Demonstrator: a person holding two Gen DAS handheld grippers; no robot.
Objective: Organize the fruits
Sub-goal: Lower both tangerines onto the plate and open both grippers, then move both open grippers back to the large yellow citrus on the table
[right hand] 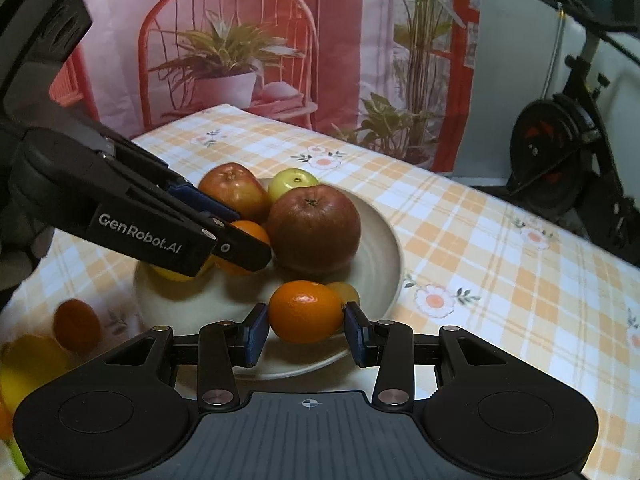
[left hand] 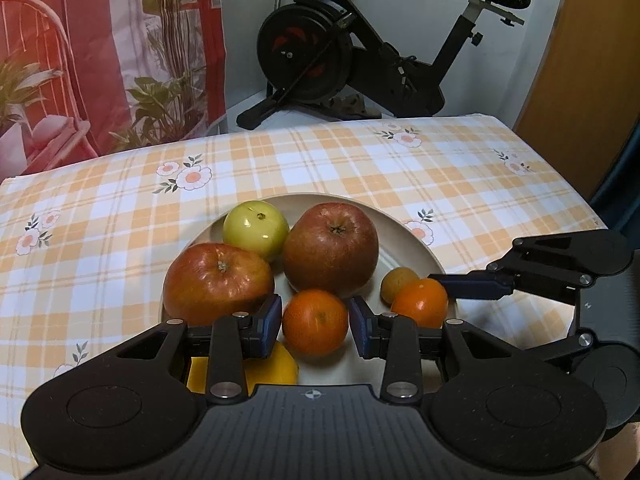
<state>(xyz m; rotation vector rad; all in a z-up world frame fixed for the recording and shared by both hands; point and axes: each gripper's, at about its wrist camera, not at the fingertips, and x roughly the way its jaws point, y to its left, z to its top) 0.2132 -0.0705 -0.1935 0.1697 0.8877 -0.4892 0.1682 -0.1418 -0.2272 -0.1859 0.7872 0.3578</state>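
A cream plate (left hand: 416, 248) (right hand: 384, 256) on the checked tablecloth holds two red apples (left hand: 331, 249) (left hand: 218, 282), a green apple (left hand: 256, 229), two tangerines, a small brownish fruit (left hand: 396, 282) and a yellow fruit (left hand: 276, 368). My left gripper (left hand: 315, 326) has its pads around a tangerine (left hand: 315, 322) with small gaps on both sides. My right gripper (right hand: 306, 328) holds its pads against the other tangerine (right hand: 305, 310) at the plate's near rim. Each gripper shows in the other's view: the right gripper (left hand: 472, 284) and the left gripper (right hand: 240, 248).
An orange fruit (right hand: 76, 324) and yellow fruits (right hand: 32, 364) lie blurred on the cloth left of the plate. An exercise bike (left hand: 360, 48) stands behind the table. A printed backdrop (right hand: 280, 40) hangs at the far side. The table edge (left hand: 360, 124) is near.
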